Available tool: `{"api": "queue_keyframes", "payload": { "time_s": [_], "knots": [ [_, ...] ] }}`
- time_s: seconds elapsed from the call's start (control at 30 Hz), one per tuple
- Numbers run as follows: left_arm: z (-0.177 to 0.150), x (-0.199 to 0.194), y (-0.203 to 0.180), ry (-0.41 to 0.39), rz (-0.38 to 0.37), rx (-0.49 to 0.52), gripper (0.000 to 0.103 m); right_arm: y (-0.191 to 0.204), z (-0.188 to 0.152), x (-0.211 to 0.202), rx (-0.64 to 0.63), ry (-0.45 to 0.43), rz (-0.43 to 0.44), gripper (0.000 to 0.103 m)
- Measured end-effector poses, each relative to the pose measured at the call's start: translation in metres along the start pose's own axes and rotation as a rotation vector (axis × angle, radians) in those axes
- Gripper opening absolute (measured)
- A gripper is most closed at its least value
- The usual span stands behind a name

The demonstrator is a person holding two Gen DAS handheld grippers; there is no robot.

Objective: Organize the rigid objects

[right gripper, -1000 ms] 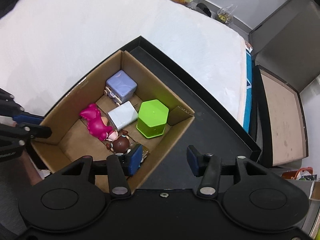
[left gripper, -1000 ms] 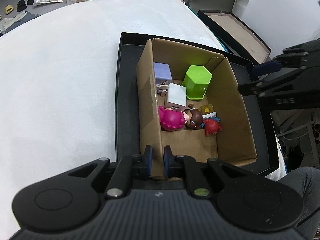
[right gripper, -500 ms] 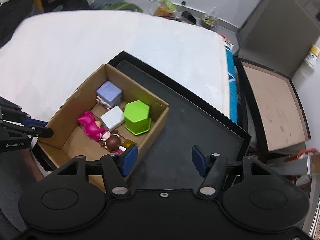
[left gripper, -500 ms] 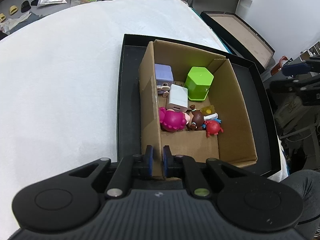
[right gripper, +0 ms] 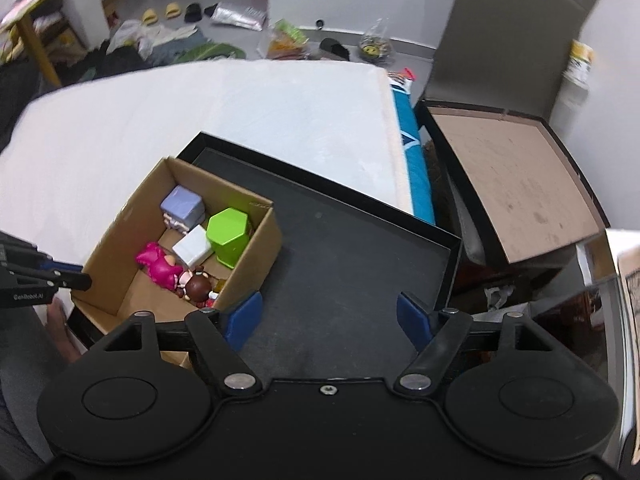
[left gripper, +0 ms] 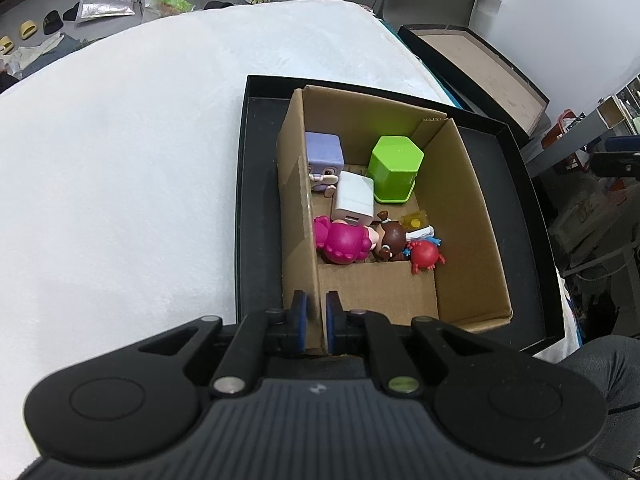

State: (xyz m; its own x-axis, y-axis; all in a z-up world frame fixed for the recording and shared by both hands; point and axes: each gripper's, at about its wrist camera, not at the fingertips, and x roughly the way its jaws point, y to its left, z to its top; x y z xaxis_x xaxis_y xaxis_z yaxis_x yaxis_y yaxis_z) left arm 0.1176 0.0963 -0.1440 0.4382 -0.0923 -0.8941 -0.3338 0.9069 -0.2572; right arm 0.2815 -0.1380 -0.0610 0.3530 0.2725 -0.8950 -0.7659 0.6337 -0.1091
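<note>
Right gripper (right gripper: 327, 318) has pulled back from the box (left gripper: 460, 216), jaws just opening, nothing between them. Toys (left gripper: 394, 234) sit inside. Left gripper (left gripper: 313, 314) pinches the box wall. Drop looks finished.

— What is the box (left gripper: 472, 216) made of?
— Matt brown cardboard, set in a matt black tray (left gripper: 256, 184). Glossy plastic is seen on the green container (left gripper: 394, 168) and the pink doll (left gripper: 342, 242).
— And the bed cover (left gripper: 140, 140)?
— White cloth, slightly fuzzy.
</note>
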Motion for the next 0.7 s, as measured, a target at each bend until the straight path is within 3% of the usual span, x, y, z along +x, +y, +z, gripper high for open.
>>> {"api": "queue_keyframes", "payload": {
  "time_s": [0.13,0.53,0.7],
  "knots": [
    [-0.001,-0.004,-0.003,-0.007,0.008,0.019,0.008,-0.013,-0.007,-0.009,0.059,-0.035,-0.005,0.086],
    [0.002,-0.019,-0.015,0.002,0.059,0.048,0.009,-0.043,-0.042,-0.039,0.256,-0.112,0.007,0.096],
    [0.004,-0.042,-0.021,-0.039,0.056,0.035,0.012,-0.051,-0.059,-0.050,0.344,-0.140,0.003,0.099]
  ]
}}
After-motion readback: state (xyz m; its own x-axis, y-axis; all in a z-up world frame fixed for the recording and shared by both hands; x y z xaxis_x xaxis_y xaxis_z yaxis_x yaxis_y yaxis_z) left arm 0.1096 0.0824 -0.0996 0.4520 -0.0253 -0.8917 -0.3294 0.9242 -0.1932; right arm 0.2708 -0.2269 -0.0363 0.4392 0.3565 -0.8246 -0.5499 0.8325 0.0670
